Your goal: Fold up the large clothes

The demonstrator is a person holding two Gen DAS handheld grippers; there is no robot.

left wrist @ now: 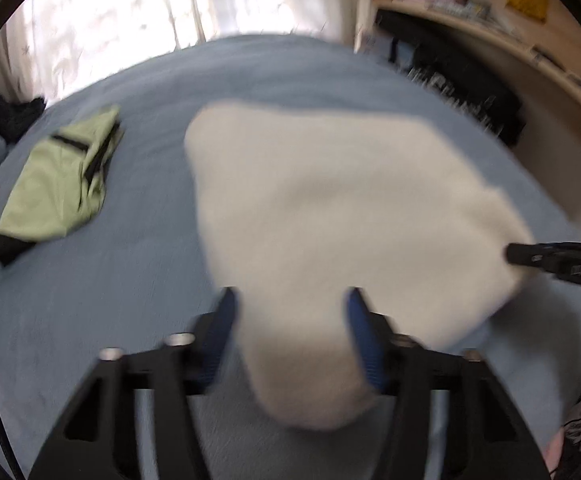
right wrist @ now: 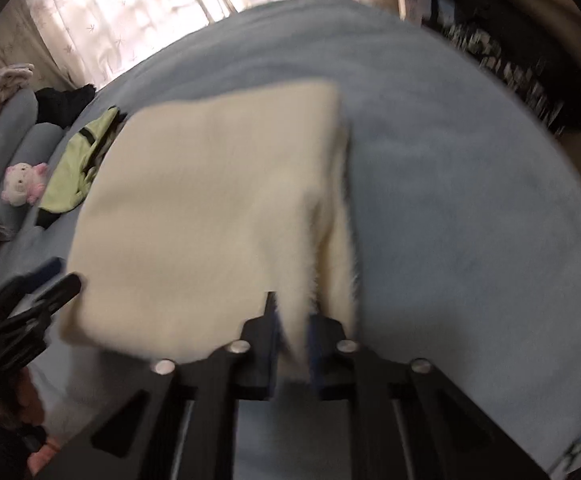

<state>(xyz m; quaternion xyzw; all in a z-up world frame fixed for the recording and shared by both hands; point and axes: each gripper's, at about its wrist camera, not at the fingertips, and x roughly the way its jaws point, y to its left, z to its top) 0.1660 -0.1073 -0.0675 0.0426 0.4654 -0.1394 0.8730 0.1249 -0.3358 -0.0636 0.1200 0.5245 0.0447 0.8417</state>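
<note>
A cream fleece garment (left wrist: pixel 330 208) lies spread on the blue-grey bed (left wrist: pixel 90 300), blurred in both views. My left gripper (left wrist: pixel 290 296) hovers over its near corner with the cloth between the blue pads. A strip of bed shows beside the left pad, so the jaws stand apart around it. In the right wrist view my right gripper (right wrist: pixel 294 308) is shut on a fold at the near right edge of the garment (right wrist: pixel 210 208). The right gripper's tip (left wrist: pixel 530 256) also shows at the cloth's right edge. The left gripper (right wrist: pixel 50 284) shows at the cloth's left edge.
A folded light green garment (left wrist: pixel 62 184) with black trim lies left on the bed. Grey pillows (right wrist: pixel 10 128), a pink and white plush toy (right wrist: pixel 22 184) and dark clothing (right wrist: pixel 62 100) sit at the far left. Wooden shelves (left wrist: pixel 490 28) stand to the right, a curtained window behind.
</note>
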